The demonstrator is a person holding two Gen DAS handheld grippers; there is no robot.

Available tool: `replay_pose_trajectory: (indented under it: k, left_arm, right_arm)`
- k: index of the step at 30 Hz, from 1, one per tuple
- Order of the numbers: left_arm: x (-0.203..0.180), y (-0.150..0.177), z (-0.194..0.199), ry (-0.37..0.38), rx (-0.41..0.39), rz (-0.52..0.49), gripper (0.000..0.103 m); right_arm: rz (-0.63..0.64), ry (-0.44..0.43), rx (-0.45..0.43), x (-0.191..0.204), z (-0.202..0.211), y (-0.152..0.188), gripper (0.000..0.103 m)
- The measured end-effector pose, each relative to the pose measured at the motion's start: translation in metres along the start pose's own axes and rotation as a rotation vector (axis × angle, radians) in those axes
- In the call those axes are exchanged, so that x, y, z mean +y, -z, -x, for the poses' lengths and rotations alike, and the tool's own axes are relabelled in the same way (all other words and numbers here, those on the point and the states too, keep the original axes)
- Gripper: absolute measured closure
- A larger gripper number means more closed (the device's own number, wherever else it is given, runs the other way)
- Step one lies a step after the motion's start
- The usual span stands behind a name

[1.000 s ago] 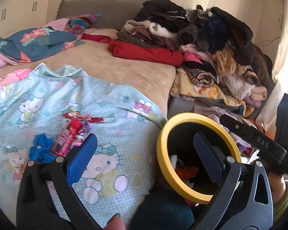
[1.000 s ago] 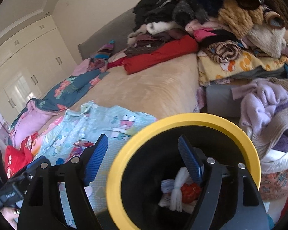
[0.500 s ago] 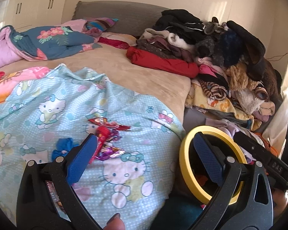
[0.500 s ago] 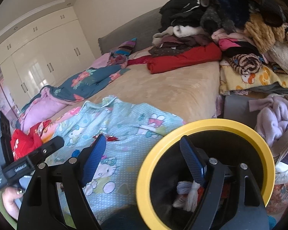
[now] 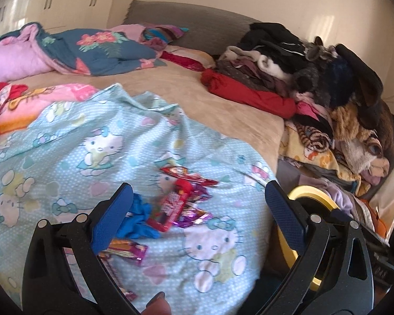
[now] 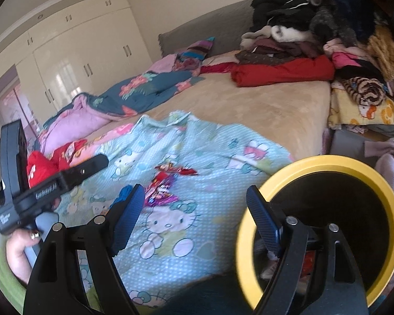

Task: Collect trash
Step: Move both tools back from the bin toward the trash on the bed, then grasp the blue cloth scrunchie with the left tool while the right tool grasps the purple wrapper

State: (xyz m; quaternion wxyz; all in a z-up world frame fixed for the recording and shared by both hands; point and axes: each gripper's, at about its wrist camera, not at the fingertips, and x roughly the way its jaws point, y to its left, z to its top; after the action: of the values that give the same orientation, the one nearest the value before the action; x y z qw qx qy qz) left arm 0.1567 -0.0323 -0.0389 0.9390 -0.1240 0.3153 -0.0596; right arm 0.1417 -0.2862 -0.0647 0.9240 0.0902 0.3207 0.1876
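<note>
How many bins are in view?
1: the yellow-rimmed bin stands beside the bed, right of the sheet; trash lies inside it.

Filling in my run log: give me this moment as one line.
left hand-held gripper: open, above candy wrappers | right hand-held gripper: open, empty | bin: beside bed | wrappers on blanket

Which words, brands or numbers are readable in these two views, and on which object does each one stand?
None reads with certainty.
White lettering on the left claw's black body, seen in the right wrist view: blurred, unreadable.
Small white label at its rear end: too small.
Print on the red wrapper and the purple wrappers on the Hello Kitty sheet: blurred.
The sheet shows only pictures.
</note>
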Motion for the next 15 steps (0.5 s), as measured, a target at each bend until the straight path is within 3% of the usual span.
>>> replay_pose_trajectory:
  k: [7, 15]
  left_arm:
    - [0.042, 0.000, -0.010, -0.058, 0.027, 0.070, 0.012]
    - [0.076, 0.012, -0.028, -0.079, 0.094, 0.139, 0.040]
  right_arm:
    - [0.027, -0.022, 0.074, 0.021, -0.037, 0.006, 0.026]
    - [0.056, -0.047, 0.175, 0.038, -0.090, 0.011, 0.029]
